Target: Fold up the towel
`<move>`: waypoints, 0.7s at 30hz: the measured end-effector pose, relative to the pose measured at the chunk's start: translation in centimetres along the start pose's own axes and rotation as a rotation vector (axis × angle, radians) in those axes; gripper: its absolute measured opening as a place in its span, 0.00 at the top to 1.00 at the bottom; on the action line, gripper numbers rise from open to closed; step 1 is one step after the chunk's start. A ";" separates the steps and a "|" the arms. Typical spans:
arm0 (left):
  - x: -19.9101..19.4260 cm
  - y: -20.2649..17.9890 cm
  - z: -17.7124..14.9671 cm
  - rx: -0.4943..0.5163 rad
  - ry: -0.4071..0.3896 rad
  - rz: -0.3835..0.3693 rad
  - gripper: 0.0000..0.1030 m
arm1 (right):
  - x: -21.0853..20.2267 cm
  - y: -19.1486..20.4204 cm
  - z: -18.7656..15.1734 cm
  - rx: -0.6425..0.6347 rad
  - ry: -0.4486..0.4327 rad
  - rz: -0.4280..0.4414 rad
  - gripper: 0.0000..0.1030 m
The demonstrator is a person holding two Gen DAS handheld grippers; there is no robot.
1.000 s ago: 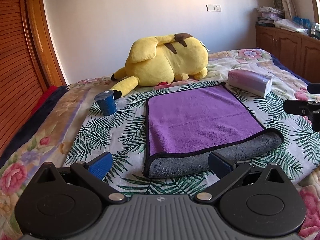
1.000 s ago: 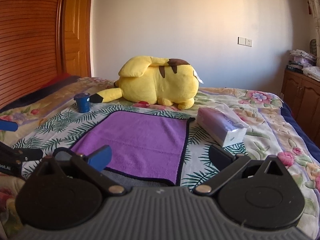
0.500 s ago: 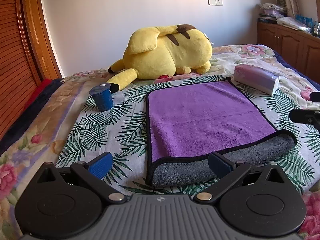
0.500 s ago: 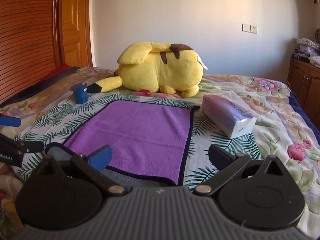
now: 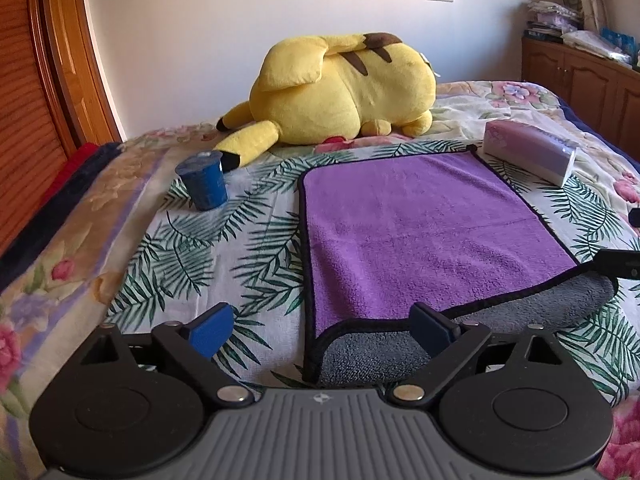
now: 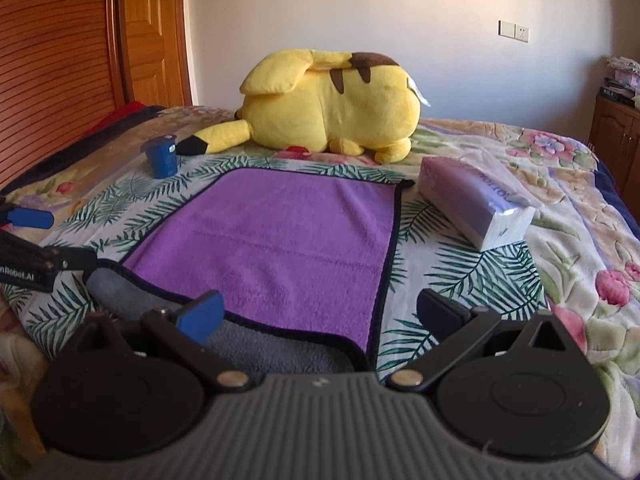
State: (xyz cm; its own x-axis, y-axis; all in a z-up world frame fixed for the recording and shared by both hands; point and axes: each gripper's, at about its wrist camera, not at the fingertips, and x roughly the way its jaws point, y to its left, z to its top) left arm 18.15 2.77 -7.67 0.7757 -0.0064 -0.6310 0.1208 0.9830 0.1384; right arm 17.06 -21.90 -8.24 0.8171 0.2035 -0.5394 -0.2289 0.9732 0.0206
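Observation:
A purple towel (image 5: 424, 228) with a black hem and grey underside lies folded on the bedspread; its grey fold runs along the near edge (image 5: 520, 320). It also shows in the right wrist view (image 6: 280, 236). My left gripper (image 5: 320, 330) is open and empty, its jaws either side of the towel's near left corner. My right gripper (image 6: 316, 312) is open and empty over the near right corner. Each gripper shows at the edge of the other's view: the right one (image 5: 624, 264), the left one (image 6: 36, 256).
A yellow plush toy (image 5: 344, 92) lies beyond the towel. A blue cup (image 5: 202, 180) stands to the left. A tissue pack (image 5: 528, 152) lies at the towel's far right corner. A wooden cabinet (image 5: 592, 76) stands on the right, wooden doors (image 6: 80, 40) on the left.
Both grippers have moved forward and lower toward the towel's near folded edge; the towel looms larger. The towel itself has not moved.

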 end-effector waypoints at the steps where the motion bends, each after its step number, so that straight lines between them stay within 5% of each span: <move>1: 0.2 0.1 0.0 -0.004 0.007 -0.005 0.11 | 0.1 -0.1 0.0 0.001 0.006 0.001 0.00; 21: 2.8 0.7 -1.4 -0.043 0.106 -0.106 0.57 | 2.7 -0.9 -1.3 0.049 0.144 0.042 0.15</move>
State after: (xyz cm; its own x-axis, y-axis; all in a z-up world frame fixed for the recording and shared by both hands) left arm 19.55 3.70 -10.40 0.6903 -0.0933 -0.7175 0.1700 0.9848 0.0354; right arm 18.73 -22.40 -10.82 0.7219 0.2302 -0.6526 -0.2324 0.9689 0.0847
